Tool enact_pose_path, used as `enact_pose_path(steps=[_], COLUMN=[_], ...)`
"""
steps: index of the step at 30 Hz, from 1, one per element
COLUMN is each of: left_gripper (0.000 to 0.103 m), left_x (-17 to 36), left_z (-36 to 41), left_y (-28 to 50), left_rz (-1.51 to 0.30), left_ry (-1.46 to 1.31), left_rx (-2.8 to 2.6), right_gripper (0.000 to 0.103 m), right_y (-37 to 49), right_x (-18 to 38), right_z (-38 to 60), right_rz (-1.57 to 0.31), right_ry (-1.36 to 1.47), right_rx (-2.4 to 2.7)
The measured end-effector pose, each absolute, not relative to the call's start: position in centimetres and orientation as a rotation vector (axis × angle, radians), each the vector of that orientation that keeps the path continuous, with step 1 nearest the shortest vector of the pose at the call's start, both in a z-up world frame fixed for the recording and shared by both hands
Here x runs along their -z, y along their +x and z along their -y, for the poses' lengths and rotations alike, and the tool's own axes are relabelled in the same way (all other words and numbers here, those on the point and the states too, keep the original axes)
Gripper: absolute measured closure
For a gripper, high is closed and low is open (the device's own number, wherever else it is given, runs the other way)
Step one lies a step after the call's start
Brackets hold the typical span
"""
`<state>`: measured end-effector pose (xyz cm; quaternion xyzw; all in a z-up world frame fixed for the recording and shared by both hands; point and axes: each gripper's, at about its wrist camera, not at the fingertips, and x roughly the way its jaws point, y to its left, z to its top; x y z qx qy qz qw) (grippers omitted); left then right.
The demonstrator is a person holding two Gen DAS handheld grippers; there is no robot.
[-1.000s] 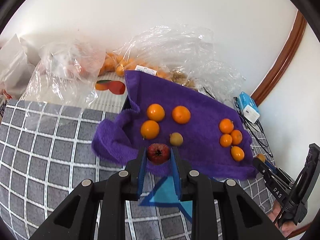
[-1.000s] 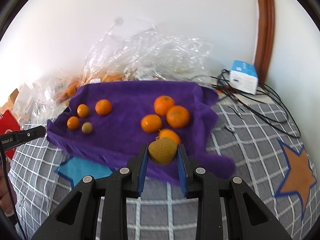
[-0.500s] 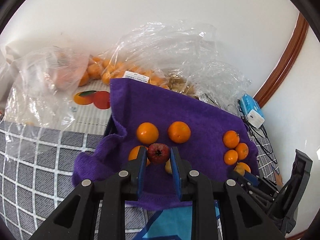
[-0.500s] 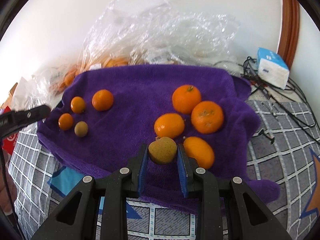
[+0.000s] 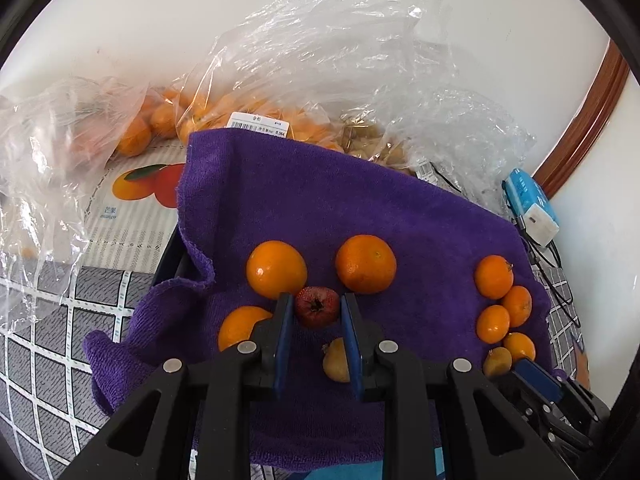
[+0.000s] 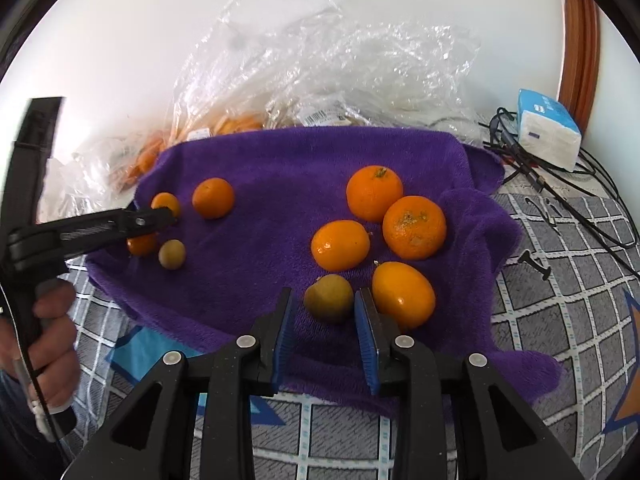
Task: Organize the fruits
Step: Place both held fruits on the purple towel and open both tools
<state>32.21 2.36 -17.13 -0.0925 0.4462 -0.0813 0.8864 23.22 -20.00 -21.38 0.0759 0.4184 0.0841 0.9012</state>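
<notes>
A purple towel [image 5: 360, 200] [image 6: 260, 280] carries the sorted fruit. My left gripper [image 5: 316, 312] is shut on a small dark red fruit [image 5: 316, 312], held low among three oranges [image 5: 276, 268], with a yellow-brown fruit [image 5: 336, 360] just behind its right finger. My right gripper [image 6: 324, 304] has its jaws opening. A yellow-brown fruit [image 6: 329, 298] sits on the towel between them, with a gap at the left pad, beside several oranges [image 6: 414, 226]. The left gripper [image 6: 162, 216] also shows at the towel's left end, and the right gripper [image 5: 534, 374] at its right end.
Clear plastic bags [image 5: 320, 80] holding more oranges lie behind the towel against the white wall. A mango-printed box [image 5: 132, 200] is at the left. A blue-white box [image 6: 548, 132] and black cables [image 6: 560, 184] lie at the right. A hand [image 6: 52, 320] grips the left tool over the grey checked cloth [image 6: 560, 280].
The left gripper moved forward and down over the towel with the red fruit, in among the oranges. The right gripper sank to the towel; its jaws parted slightly and the fruit settled.
</notes>
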Motion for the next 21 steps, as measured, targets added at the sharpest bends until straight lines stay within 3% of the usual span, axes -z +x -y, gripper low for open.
enact_pose_path(steps=[8,11,14,21], left_gripper=[0.08,0.069,0.065,0.053], left_x=[16.4,14.9,13.5,9.9], left_z=[-2.1,-2.4,-3.1,-4.1], left_y=[32.1,30.6,28.7,22.3], left_rz=[-0.944,-0.92,-0.906,-0.859], left_ry=[-0.18,-0.173,-0.178,-0.127], left_rx=[0.166,0.167,0.168,0.157], right_gripper=[0.07,0.07,0.069,0.047], right_y=[21.9,21.0,19.9,16.2], right_x=[20.7,19.9,18.5,14.3], right_z=[20.7,21.0,21.5,22.6], right_rz=[-0.867,-0.86,-0.847,-0.807], right_ry=[0.142,0.131,0.121,0.115], right_rx=[-0.118,-0.094,-0.065,-0.01])
